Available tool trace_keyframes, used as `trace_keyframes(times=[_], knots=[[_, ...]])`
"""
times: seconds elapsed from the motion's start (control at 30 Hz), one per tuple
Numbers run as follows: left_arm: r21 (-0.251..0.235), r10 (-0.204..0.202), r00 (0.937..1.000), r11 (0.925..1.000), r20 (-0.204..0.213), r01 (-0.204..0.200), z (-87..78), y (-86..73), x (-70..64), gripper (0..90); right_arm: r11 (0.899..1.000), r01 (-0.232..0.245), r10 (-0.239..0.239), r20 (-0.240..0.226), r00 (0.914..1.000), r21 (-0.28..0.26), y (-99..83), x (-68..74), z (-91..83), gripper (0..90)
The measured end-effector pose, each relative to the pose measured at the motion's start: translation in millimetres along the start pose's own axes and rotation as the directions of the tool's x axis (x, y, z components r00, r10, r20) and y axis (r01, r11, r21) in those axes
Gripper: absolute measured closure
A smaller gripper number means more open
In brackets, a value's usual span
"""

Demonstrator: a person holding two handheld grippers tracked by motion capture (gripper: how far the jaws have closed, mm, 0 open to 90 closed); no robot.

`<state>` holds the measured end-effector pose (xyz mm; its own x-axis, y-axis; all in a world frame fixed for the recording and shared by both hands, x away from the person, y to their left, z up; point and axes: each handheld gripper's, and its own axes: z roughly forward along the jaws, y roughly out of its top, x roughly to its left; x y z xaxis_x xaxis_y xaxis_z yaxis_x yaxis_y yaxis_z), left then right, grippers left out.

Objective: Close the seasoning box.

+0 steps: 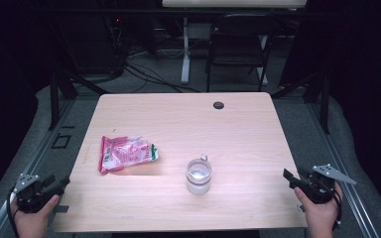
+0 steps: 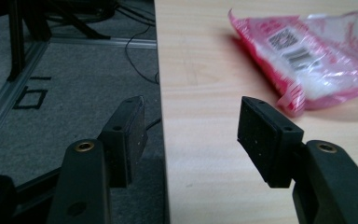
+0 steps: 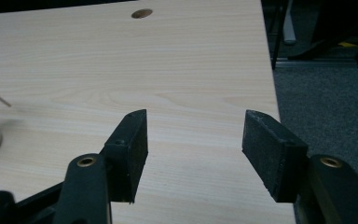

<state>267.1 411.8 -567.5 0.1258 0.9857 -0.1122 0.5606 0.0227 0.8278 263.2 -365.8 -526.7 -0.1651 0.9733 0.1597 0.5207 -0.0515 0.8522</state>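
High view: 1 wooden table (image 1: 238, 124) carries 1 pink snack packet (image 1: 125, 153) left of centre and 1 clear lidded jar (image 1: 198, 175) near the middle, well apart; the left gripper (image 1: 59, 183) sits at the table's left edge, the right gripper (image 1: 288, 177) at its right edge. Left gripper view: jaws spread wide, empty, straddling the table edge, packet (image 2: 307, 60) ahead with bare wood between. Right gripper view: jaws parted, empty, over bare tabletop (image 3: 121, 70) near the right edge.
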Motion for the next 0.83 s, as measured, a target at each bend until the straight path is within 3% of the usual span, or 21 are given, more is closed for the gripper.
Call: trace_keyframes(times=[0.33,0.43,0.53,0.67,0.83], knots=[[0.007,0.01,0.9995,0.9999,0.029,-0.01,12.3,-10.5,-4.0,41.9,0.996,-0.073,0.076,0.065,0.995,-0.047,-16.6,-22.1,3.5,41.2],[0.012,0.011,0.9993,0.9999,0.036,-0.012,15.5,-13.4,-5.1,41.8,0.989,-0.133,0.136,0.059,0.9889,-0.057,-21.0,-28.6,5.3,41.5],[0.025,0.019,0.9992,0.9995,0.034,-0.02,16.3,-13.2,-6.1,41.9,0.987,-0.154,0.156,0.053,0.9863,-0.038,-24.8,-35.1,7.3,41.7],[0.024,0.022,0.9991,0.9995,0.036,-0.022,16.5,-13.3,-7.5,41.7,0.977,-0.206,0.209,0.05,0.9767,-0.05,-29.4,-39.7,10.5,41.9],[0.025,-0.004,0.9993,0.9997,0.037,0.003,16.2,-13.6,-4.8,41.6,0.964,-0.255,0.259,0.048,0.9647,-0.072,-32.1,-47.1,8.3,42.0]])
